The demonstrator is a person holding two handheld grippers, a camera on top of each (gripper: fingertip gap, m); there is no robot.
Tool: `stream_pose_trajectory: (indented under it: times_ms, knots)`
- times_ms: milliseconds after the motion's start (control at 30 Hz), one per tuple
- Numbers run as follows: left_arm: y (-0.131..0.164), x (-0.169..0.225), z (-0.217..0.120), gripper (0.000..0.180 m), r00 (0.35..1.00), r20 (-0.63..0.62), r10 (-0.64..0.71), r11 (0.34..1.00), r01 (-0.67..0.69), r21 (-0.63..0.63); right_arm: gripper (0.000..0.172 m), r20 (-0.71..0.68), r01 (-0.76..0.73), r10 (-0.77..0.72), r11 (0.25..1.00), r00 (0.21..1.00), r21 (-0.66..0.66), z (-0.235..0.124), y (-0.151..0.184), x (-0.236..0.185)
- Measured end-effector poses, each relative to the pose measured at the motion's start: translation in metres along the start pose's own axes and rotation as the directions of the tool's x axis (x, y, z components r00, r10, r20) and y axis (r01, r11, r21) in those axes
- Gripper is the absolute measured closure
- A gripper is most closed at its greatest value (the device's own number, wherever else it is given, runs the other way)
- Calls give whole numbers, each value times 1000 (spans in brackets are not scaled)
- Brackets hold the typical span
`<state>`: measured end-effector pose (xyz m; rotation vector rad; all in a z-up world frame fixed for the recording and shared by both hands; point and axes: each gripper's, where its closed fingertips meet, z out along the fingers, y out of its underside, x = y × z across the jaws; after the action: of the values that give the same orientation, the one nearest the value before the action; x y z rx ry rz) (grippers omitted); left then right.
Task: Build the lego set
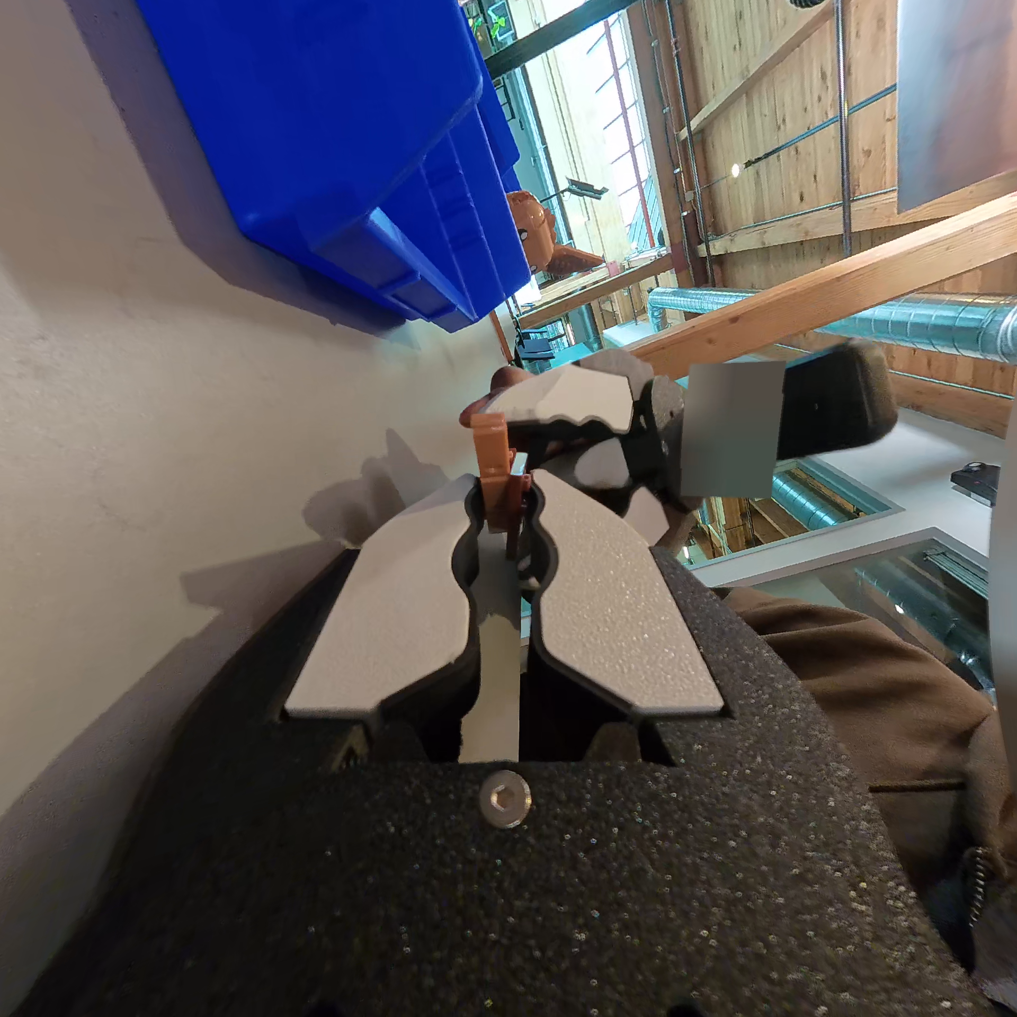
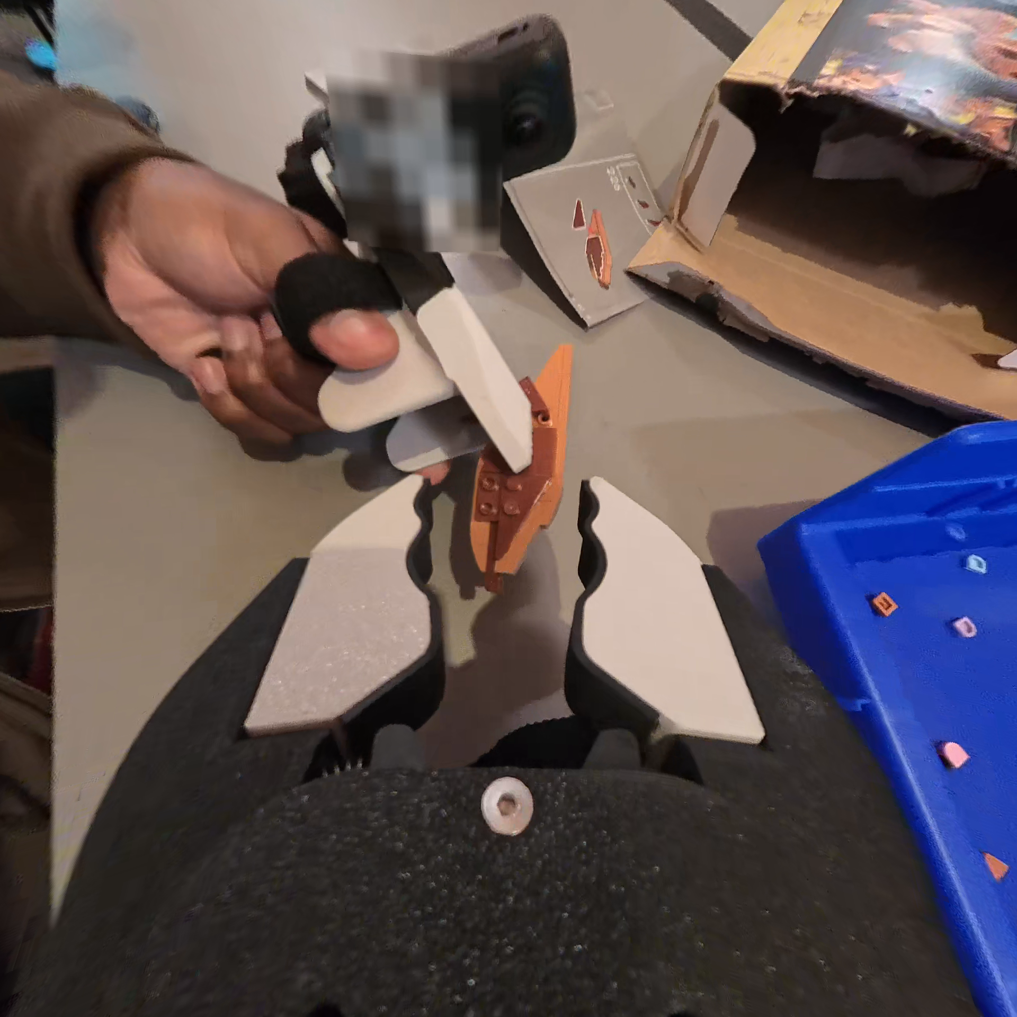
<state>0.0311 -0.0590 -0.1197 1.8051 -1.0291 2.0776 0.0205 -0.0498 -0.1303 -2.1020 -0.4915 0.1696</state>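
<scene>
The work surface is a pale grey, matt tabletop [image 2: 688,396] in a room with timber-clad walls, wooden beams [image 1: 825,297] and silver spiral ventilation ducts [image 1: 908,324]; beyond the tabletop's far edge a brown toy figure [image 1: 536,231] shows against bright windows.

At the right edge of the tabletop sits a blue plastic bin [image 2: 825,578]. Scattered on its floor are a few tiny bricks: a pale blue one [image 2: 976,564], an orange one [image 2: 884,604], two pink ones [image 2: 964,627] and an orange wedge [image 2: 995,866]. In the far right corner lies a torn cardboard box with a printed lid [image 2: 825,308], open toward the middle. Just beside it a grey instruction sheet [image 2: 578,242] lies curled on the tabletop.

Held above the middle of the tabletop is a small wing-shaped assembly of orange and reddish-brown toy bricks [image 2: 520,484]. The left gripper [image 1: 509,498], held in a person's hand [image 2: 220,308] in a brown sleeve, has its grey fingers clamped on the assembly's far part. The right gripper [image 2: 503,495] has its jaws wide apart on either side of the assembly's near end, neither pad touching it.
</scene>
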Motion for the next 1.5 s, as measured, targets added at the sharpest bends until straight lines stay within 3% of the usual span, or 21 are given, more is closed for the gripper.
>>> stream_pose_trajectory:
  times_ms: [133, 333, 867, 933, 1100, 1300, 1500]
  knots:
    - [1, -4, 0, 167, 999, 14, -36, 999, 36, -12, 139, -67, 75, -77, 997, 995, -33, 9, 8, 5]
    - [4, -10, -2, 166, 997, 35, -69, 995, 71, -66, 139, -6, 42, -42, 999, 999, -17, 12, 12, 4]
    - [-5, -42, -33, 169, 943, 271, 194, 966, -135, -222, 140, 11, 48, -47, 997, 999, -53, 8, 38, 32]
    - [-2, -45, -33, 171, 913, 297, 280, 940, -197, -280, 139, 12, 50, -50, 997, 999, -55, 8, 41, 33]
    - [-9, -57, -35, 155, 785, 367, 499, 845, -346, -408, 140, 12, 45, -45, 998, 999, -46, 6, 43, 34]
    - [-17, -56, -54, 146, 661, 448, 602, 792, -420, -443, 140, 5, 49, -49, 998, 999, -34, 3, 43, 33]
    - [3, -64, -60, 148, 521, 355, 777, 605, -460, -650, 140, 8, 45, -45, 999, 999, -26, 3, 43, 33]
